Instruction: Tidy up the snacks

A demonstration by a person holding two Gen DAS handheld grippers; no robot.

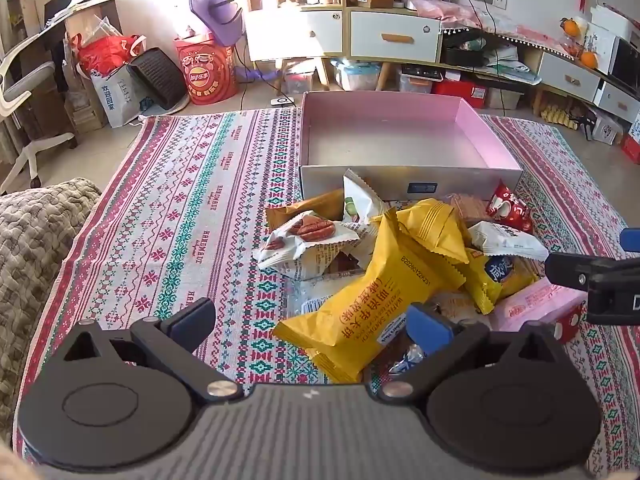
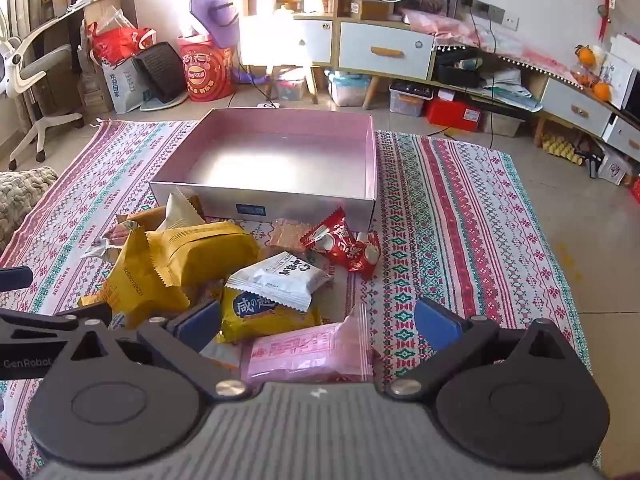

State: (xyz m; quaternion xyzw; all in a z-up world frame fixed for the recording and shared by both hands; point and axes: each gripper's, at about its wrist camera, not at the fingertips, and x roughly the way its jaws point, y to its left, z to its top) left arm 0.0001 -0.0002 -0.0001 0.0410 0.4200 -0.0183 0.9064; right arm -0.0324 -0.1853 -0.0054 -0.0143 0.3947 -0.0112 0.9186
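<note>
While my left gripper [image 1: 310, 320] hangs spread wide at the bottom of the frame, grasping nothing, a big yellow packet [image 1: 372, 300] lies between its fingers. My right gripper [image 2: 318, 322] is just as released over the pink packet [image 2: 308, 354]. Mid-frame, the snack pile [image 2: 224, 280] sprawls across the patterned cloth [image 2: 460, 240]; beyond, touching it, sits the pink box [image 2: 280, 156].

Left gripper [image 1: 312, 320], jaws spread, above the yellow wafer packet [image 1: 376, 300].
</note>
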